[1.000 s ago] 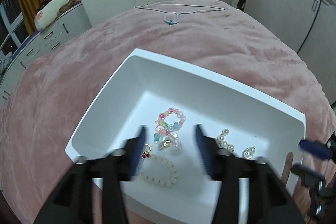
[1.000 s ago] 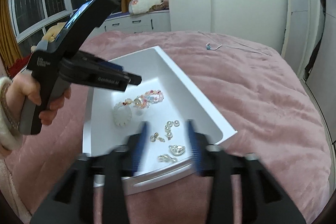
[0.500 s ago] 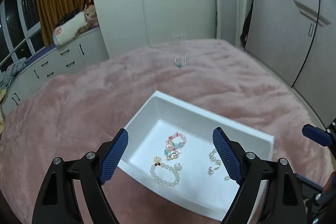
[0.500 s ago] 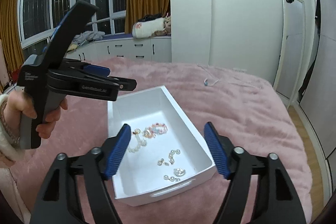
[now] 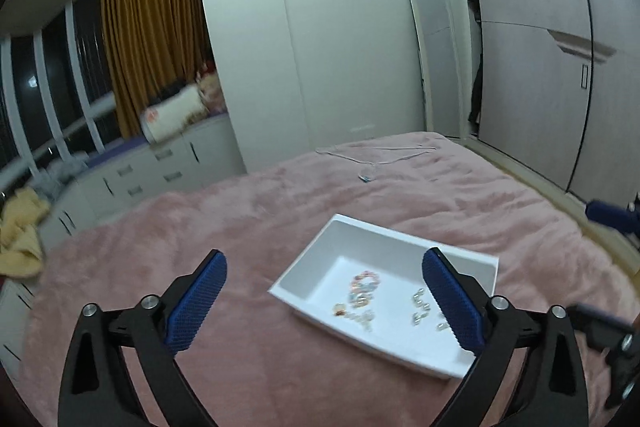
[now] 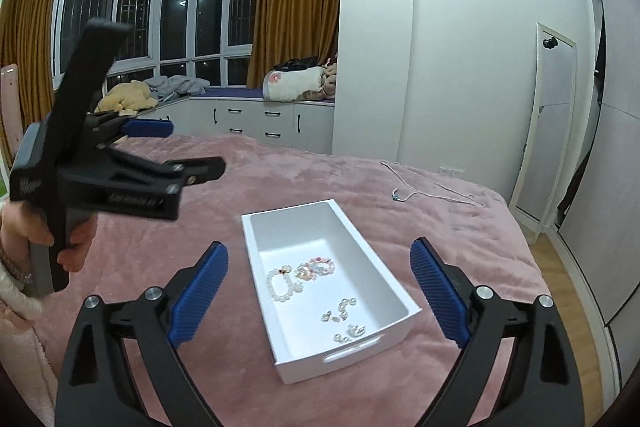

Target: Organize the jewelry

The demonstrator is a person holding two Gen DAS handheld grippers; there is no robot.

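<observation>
A white tray (image 6: 376, 251) (image 5: 400, 239) lies on a pink bedspread. Inside it are a pale bead bracelet (image 6: 282, 285), a multicoloured bead bracelet (image 6: 318, 265) (image 5: 366, 281) and several small earrings (image 6: 344, 311). A thin necklace with a blue pendant (image 6: 400, 195) (image 5: 368, 177) lies on the spread beyond the tray. My left gripper (image 5: 324, 301) hangs well above the tray; its jaws are opening and nothing is between them. My right gripper (image 6: 318, 297) is also above the tray, jaws opening and empty. In the right wrist view the left gripper (image 6: 176, 151) shows at the left, held in a hand.
The pink bedspread (image 6: 460, 247) stretches around the tray. White drawers (image 6: 256, 123) under a window seat with bundled bedding and soft toys stand at the back. A leaning mirror (image 6: 548, 115) and wardrobe doors (image 5: 560, 87) are at the right.
Both grippers have risen and drawn back from the tray, which now looks smaller. Both pairs of jaws have spread from half-closed to wide. The jewellery stayed in the tray.
</observation>
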